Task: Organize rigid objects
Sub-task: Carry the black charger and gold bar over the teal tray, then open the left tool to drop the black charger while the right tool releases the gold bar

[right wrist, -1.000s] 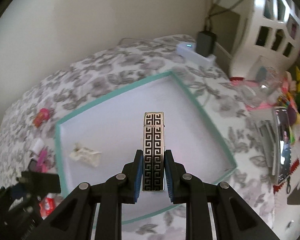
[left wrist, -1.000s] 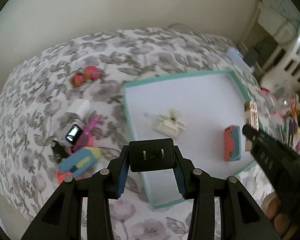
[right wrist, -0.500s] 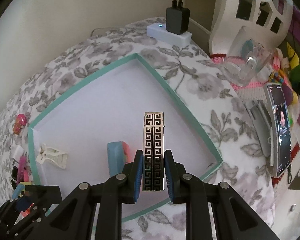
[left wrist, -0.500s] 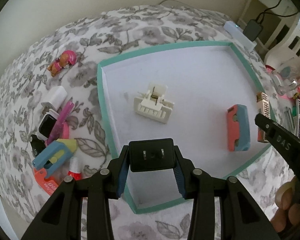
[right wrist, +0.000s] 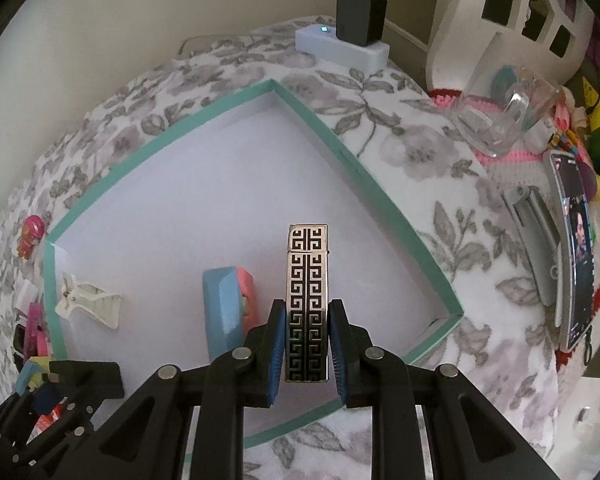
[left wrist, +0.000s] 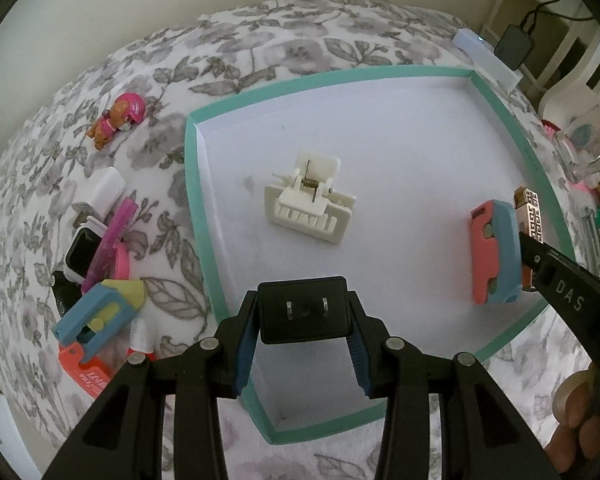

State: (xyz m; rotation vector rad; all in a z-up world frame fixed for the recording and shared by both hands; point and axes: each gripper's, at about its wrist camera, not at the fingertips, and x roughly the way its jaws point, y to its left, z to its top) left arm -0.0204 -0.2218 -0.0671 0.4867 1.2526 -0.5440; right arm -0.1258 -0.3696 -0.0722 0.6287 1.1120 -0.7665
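floral blanket [left wrist: 260,36] under a teal-rimmed tray [left wrist: 192,184] holding a white clip [left wrist: 308,204] and a blue-pink case [left wrist: 494,252]. left gripper [left wrist: 303,354] pinches a black plug [left wrist: 303,310] over the tray's near edge; right gripper [right wrist: 306,346] pinches a patterned lighter [right wrist: 306,300] beside the case.

Your way into the tray [left wrist: 192,200] is clear across its far half. Nearer you, the white clip [left wrist: 310,202] and the pink-and-blue block [left wrist: 494,252] stand in it.

Black plug adapter [left wrist: 303,309] and key-patterned lighter [right wrist: 306,300], both above tray [left wrist: 512,120]
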